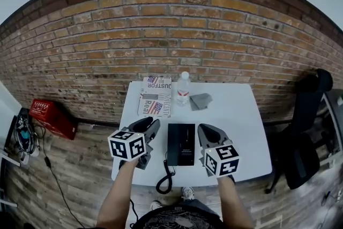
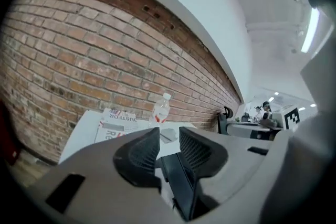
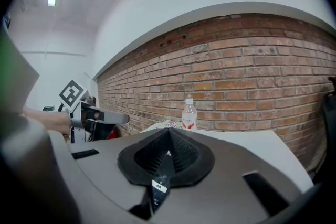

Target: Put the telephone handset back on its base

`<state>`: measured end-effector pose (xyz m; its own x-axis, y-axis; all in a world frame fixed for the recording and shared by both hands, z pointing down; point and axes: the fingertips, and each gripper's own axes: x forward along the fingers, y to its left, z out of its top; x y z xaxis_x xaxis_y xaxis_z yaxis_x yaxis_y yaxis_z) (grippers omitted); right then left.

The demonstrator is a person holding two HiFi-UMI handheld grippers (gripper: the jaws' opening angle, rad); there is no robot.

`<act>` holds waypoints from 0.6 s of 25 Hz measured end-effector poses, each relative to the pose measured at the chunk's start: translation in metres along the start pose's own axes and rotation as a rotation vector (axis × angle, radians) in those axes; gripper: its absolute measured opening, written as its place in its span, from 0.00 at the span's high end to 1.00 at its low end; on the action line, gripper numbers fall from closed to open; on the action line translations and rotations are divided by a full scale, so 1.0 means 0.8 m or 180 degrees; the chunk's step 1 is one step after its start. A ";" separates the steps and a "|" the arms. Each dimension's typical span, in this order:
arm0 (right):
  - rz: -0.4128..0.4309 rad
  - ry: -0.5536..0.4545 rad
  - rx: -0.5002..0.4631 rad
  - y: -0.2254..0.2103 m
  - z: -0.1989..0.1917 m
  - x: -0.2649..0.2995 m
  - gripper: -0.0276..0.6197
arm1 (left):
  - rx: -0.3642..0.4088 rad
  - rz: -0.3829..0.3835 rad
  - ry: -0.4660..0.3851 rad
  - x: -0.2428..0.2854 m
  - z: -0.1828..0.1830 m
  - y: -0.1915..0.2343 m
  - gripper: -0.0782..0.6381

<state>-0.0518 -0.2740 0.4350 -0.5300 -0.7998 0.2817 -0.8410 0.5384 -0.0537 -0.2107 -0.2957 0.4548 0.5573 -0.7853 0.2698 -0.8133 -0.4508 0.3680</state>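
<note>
Black telephone (image 1: 181,145), coiled cord (image 1: 165,179) trailing off the near edge, lies mid-table (image 1: 241,115) between left gripper (image 1: 155,124), jaws narrowly apart and empty, and right gripper (image 1: 204,129), jaws pressed together

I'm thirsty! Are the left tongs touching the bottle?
Apart. The head view shows the left tongs near the front of the table and the bottle standing at the back, with tabletop between them.

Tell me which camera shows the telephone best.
The head view: the whole black telephone lies on the white table, its coiled cord hanging over the near edge. The left gripper view shows only what seems its dark edge; the right gripper view shows nothing clear of it.
</note>
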 end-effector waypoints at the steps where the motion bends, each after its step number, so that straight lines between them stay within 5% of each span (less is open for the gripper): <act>1: -0.0001 -0.0018 0.0006 -0.003 0.004 -0.001 0.95 | 0.0124 0.0060 -0.0012 -0.004 0.008 -0.004 0.73; 6: -0.0024 -0.0083 0.0026 -0.017 0.020 -0.004 0.95 | 0.0527 0.0306 -0.0134 -0.027 0.032 -0.019 0.76; 15: 0.0002 -0.0021 -0.0059 -0.029 0.018 -0.006 0.95 | 0.0727 0.0686 -0.0170 -0.042 0.038 -0.010 0.88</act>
<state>-0.0312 -0.2863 0.4210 -0.5313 -0.8012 0.2753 -0.8386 0.5436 -0.0362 -0.2281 -0.2786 0.4156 0.3634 -0.8915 0.2706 -0.9316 -0.3504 0.0966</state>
